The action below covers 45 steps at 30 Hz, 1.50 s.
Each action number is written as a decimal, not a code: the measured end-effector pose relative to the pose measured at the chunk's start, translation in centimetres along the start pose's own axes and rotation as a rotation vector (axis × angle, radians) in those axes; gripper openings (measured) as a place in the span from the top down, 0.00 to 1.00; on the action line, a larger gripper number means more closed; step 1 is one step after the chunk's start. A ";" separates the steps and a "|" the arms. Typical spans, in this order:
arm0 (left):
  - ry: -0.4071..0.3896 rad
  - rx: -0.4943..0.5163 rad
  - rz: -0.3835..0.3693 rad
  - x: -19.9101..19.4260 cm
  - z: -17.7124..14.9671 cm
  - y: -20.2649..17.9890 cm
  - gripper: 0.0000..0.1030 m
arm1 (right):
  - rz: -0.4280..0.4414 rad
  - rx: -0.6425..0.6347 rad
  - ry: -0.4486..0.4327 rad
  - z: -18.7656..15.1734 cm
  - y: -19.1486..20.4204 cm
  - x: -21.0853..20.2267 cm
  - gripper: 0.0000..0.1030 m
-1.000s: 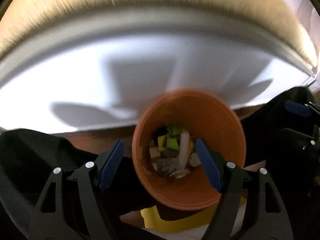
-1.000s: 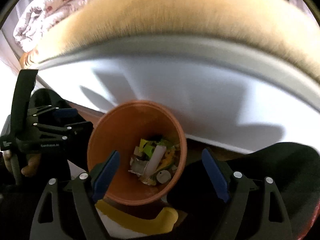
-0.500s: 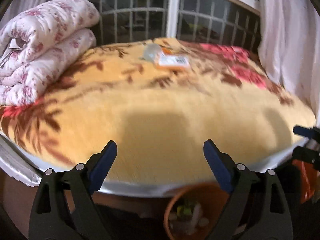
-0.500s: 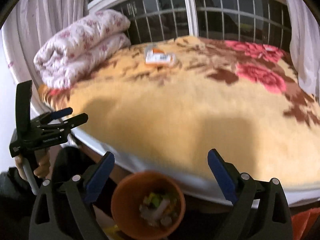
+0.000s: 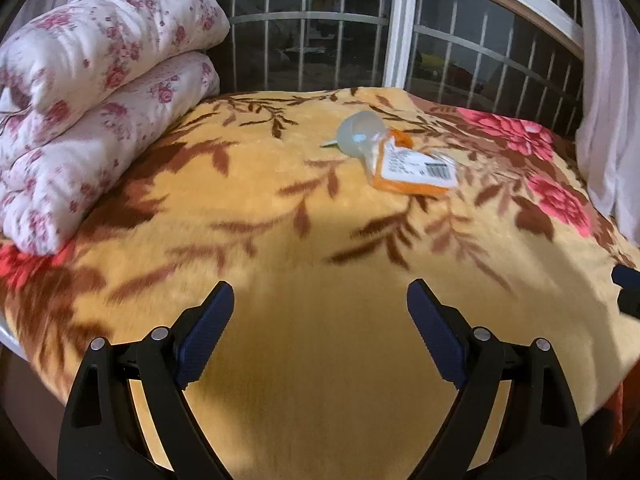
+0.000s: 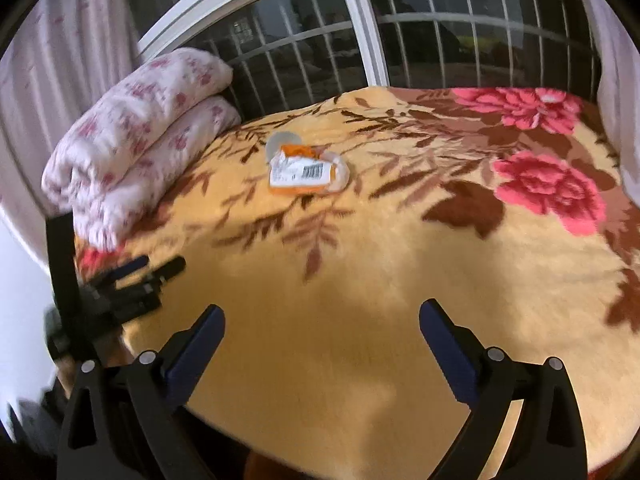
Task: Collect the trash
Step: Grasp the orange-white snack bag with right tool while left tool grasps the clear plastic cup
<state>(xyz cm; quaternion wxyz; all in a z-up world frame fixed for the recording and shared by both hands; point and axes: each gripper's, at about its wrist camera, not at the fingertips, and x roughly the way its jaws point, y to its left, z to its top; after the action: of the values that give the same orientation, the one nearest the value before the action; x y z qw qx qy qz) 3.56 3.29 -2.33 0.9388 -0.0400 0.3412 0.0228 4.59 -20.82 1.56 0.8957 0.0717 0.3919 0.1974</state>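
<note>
An orange-and-white wrapper point(image 5: 412, 170) lies on the far middle of the yellow floral blanket point(image 5: 304, 380), touching a clear plastic cup point(image 5: 360, 134) lying on its side. The right wrist view shows the same wrapper point(image 6: 300, 172) and cup point(image 6: 282, 140). My left gripper point(image 5: 320, 292) hovers open over the bed's near part, well short of them, with nothing between its fingers. My right gripper point(image 6: 323, 310) is also over the near blanket; its jaws are opening and hold nothing. The left gripper point(image 6: 160, 270) appears at the left of the right wrist view.
A folded white quilt with pink flowers point(image 5: 92, 100) is stacked at the bed's far left. A barred window point(image 5: 400, 40) runs behind the bed, with a pale curtain point(image 5: 608, 100) at the right. The blanket's near edge point(image 6: 360, 452) drops off below the grippers.
Both grippers rose from over the orange bin of trash to above the bed. The bin slid down out of view, the wrapper and cup came into sight, and both pairs of jaws spread wider.
</note>
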 end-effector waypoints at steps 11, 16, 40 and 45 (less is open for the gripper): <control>0.095 -0.098 -0.033 6.1 1.5 2.0 0.17 | 0.008 0.053 0.050 8.9 2.4 10.8 0.07; 0.076 -0.076 -0.022 5.8 1.0 1.6 0.16 | -0.090 -0.080 0.062 11.9 2.8 14.5 0.07; 0.068 -0.076 -0.051 5.9 0.7 1.6 0.12 | -0.127 -0.892 0.276 11.9 8.0 24.0 0.18; 0.071 -0.079 -0.056 6.0 0.6 1.6 0.12 | 0.003 -0.693 0.304 11.7 7.1 22.2 0.66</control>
<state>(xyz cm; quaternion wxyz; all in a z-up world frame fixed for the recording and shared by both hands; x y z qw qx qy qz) 8.44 5.07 -5.77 0.9242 -0.0873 0.3718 0.0085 24.72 -4.94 -3.43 0.7980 -0.2653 0.4303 0.3281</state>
